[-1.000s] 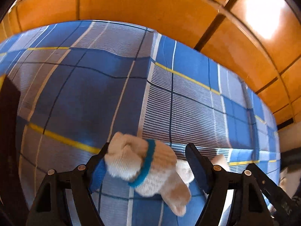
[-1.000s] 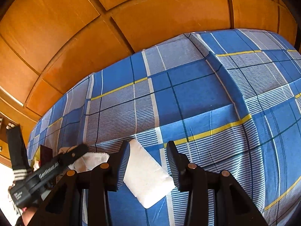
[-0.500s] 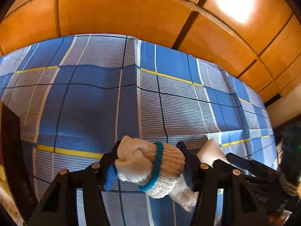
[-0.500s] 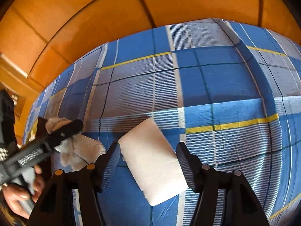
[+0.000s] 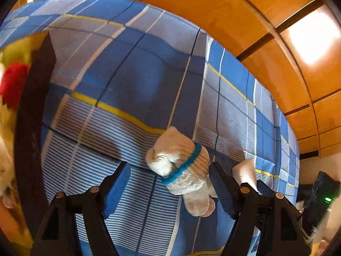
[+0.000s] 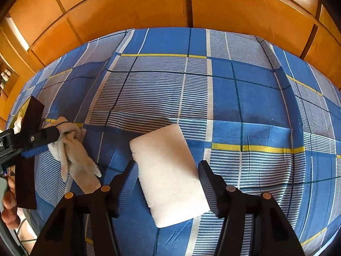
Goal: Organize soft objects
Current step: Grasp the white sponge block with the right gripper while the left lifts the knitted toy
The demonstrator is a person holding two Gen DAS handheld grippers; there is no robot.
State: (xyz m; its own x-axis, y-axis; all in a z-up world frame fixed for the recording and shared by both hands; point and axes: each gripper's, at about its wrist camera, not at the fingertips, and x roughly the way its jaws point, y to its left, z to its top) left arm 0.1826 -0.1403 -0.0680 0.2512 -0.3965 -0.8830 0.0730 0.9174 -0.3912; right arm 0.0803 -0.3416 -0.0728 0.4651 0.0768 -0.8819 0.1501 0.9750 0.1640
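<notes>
A rolled white knit glove with a teal band (image 5: 181, 162) lies on the blue plaid bedsheet (image 5: 132, 81). My left gripper (image 5: 170, 183) is open around it; the glove rests against the right finger and apart from the left one. The glove also shows at the left in the right wrist view (image 6: 72, 149). A white rectangular sponge block (image 6: 168, 175) lies flat on the sheet. My right gripper (image 6: 168, 179) is open, with a finger on each side of the block and small gaps.
A dark box wall (image 5: 32, 128) stands at the left, with a yellow and red plush (image 5: 12, 81) inside. Orange wooden panels (image 6: 149, 2) rise behind the bed. The block's end (image 5: 245, 170) shows at the right in the left wrist view.
My left gripper has opened off the glove and swung toward the dark box. My right gripper has opened wider and moved in over the white block.
</notes>
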